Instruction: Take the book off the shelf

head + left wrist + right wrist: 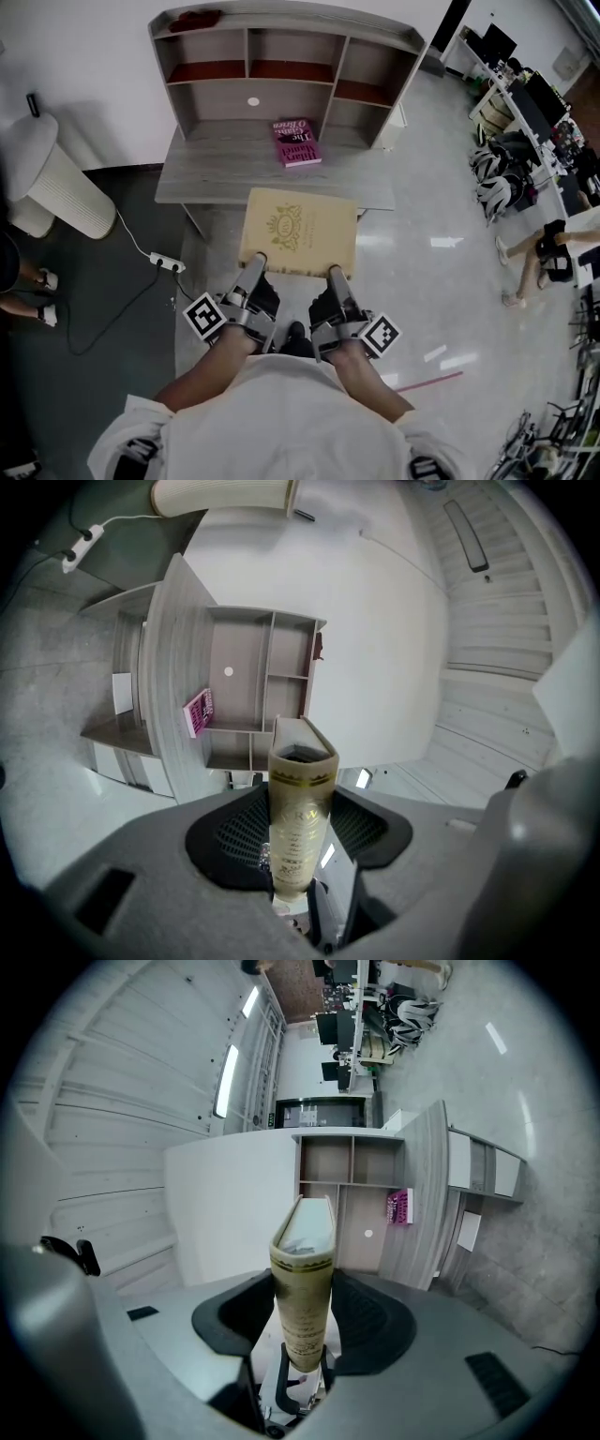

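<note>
Clamping spine of tan gold-crested hardcover book (pixel 300 230): my left gripper (pixel 255 265), right gripper (pixel 336 275) side by side, level; cover up, spine crosswise.

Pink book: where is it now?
In the head view, the pink book lies flat on the desk, centre, just before the shelf unit's open compartments.

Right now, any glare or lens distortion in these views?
Head view: bright glare patches on the glossy floor right of the desk. Left gripper view: fisheye bends the desk, corners black, tan book spine sharp. Right gripper view: same bending, bright light strip.
</note>
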Action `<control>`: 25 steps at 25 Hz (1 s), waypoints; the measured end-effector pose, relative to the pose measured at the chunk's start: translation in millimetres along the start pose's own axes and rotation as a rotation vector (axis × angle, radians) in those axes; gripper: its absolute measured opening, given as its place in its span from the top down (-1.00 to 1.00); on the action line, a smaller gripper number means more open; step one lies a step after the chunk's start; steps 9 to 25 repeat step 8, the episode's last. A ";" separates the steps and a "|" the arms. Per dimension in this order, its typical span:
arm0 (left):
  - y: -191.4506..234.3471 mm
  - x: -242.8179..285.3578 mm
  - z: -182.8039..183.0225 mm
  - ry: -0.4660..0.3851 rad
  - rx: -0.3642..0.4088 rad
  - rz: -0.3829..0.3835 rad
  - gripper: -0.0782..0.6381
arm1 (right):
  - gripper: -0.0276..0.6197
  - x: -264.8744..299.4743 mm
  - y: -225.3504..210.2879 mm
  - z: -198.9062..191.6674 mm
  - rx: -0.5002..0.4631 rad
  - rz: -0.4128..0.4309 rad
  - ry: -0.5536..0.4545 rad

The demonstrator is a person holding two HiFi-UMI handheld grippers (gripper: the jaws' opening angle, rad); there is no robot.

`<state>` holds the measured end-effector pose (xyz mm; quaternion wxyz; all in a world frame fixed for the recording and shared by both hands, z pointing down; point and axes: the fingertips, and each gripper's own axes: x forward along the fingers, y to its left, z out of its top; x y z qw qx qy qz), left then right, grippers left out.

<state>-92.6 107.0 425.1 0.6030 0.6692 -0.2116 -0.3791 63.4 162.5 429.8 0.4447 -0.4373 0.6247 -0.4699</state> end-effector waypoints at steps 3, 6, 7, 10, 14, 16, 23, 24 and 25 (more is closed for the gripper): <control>4.6 -6.2 -0.7 0.017 -0.011 0.000 0.20 | 0.31 -6.6 -4.0 -5.4 -0.003 -0.008 -0.013; 6.6 -10.4 0.5 0.026 -0.013 -0.003 0.21 | 0.31 -9.4 -7.0 -10.2 0.002 -0.005 -0.025; 7.2 -11.6 0.8 0.028 -0.015 -0.004 0.21 | 0.31 -10.1 -8.0 -11.8 0.006 -0.006 -0.028; 7.8 -12.8 1.0 0.029 -0.017 -0.003 0.21 | 0.31 -10.8 -9.1 -13.4 0.011 -0.007 -0.031; 7.8 -12.8 1.0 0.029 -0.017 -0.003 0.21 | 0.31 -10.8 -9.1 -13.4 0.011 -0.007 -0.031; 7.8 -12.8 1.0 0.029 -0.017 -0.003 0.21 | 0.31 -10.8 -9.1 -13.4 0.011 -0.007 -0.031; 7.8 -12.8 1.0 0.029 -0.017 -0.003 0.21 | 0.31 -10.8 -9.1 -13.4 0.011 -0.007 -0.031; 7.8 -12.8 1.0 0.029 -0.017 -0.003 0.21 | 0.31 -10.8 -9.1 -13.4 0.011 -0.007 -0.031; 7.8 -12.8 1.0 0.029 -0.017 -0.003 0.21 | 0.31 -10.8 -9.1 -13.4 0.011 -0.007 -0.031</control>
